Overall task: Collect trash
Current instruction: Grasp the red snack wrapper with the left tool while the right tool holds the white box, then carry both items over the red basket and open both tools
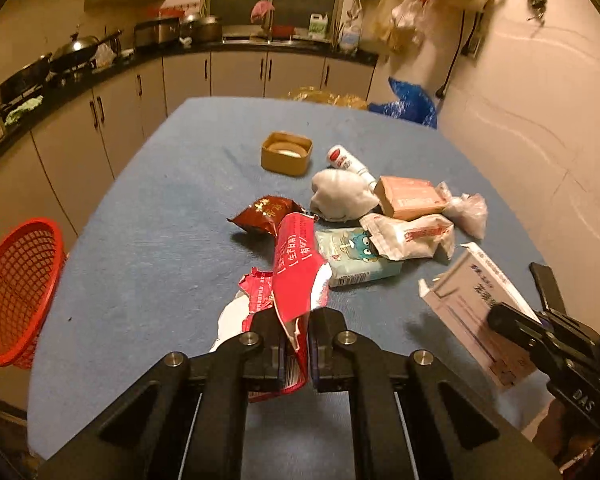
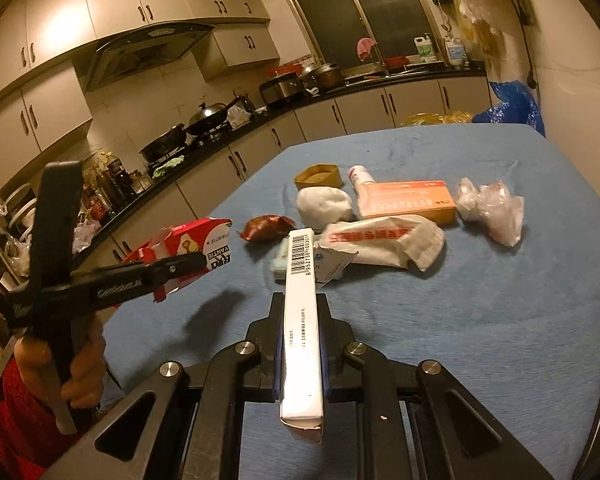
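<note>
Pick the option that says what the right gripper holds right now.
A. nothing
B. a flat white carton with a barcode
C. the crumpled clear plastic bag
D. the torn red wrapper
B: in the right wrist view the right gripper is clamped on the flat white carton, barcode end pointing away, while the torn red wrapper sits in the left gripper.
</note>
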